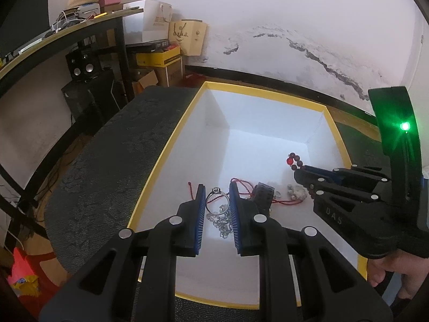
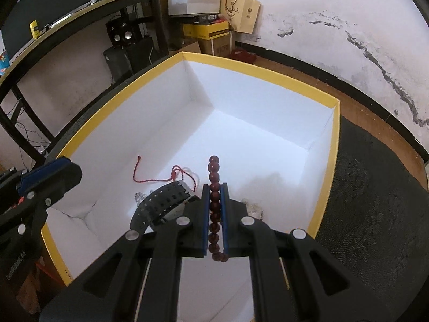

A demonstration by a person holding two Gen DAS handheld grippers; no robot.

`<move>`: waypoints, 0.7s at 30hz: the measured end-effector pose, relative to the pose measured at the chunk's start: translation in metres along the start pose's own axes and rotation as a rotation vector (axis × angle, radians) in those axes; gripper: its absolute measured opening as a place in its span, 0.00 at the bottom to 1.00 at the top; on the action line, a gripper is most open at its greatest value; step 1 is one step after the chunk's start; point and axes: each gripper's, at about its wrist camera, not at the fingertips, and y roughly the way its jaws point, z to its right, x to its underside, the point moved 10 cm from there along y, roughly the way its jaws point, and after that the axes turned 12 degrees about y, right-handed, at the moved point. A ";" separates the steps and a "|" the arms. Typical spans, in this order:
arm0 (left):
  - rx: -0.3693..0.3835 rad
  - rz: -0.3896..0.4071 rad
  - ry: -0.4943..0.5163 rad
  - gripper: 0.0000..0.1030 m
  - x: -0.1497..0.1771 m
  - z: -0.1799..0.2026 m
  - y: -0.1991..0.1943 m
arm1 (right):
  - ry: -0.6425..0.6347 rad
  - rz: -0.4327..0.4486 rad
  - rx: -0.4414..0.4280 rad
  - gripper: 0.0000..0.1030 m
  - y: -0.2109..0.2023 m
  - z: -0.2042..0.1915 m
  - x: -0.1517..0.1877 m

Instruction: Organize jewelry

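Ring point(image 1: 217, 200) and bead bracelet point(image 2: 214, 204) gripped

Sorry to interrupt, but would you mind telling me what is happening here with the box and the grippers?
A person is sorting jewelry into a white box with a yellow rim, holding a gripper in each hand. The left gripper is shut on a silver ring over the box. The right gripper is shut on a dark red bead bracelet, also above the box. On the box floor lie a black watch, a red cord and a silver chain.
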 end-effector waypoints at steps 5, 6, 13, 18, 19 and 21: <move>0.000 -0.004 -0.014 0.18 -0.001 -0.004 0.002 | 0.015 -0.001 -0.003 0.08 0.001 0.004 -0.003; -0.001 -0.005 -0.016 0.18 -0.001 -0.005 0.003 | 0.018 -0.002 -0.006 0.10 0.001 0.004 -0.004; 0.000 -0.013 -0.028 0.18 -0.003 -0.006 0.008 | 0.049 0.107 -0.041 0.80 -0.048 0.020 -0.014; 0.004 -0.016 -0.026 0.18 -0.006 0.000 0.011 | 0.066 0.182 -0.022 0.87 -0.103 0.061 0.009; 0.005 -0.018 -0.023 0.18 -0.005 0.002 0.012 | 0.079 0.194 -0.008 0.88 -0.113 0.072 0.018; 0.010 -0.023 -0.016 0.18 -0.005 0.007 0.016 | 0.107 0.204 0.004 0.88 -0.127 0.086 0.033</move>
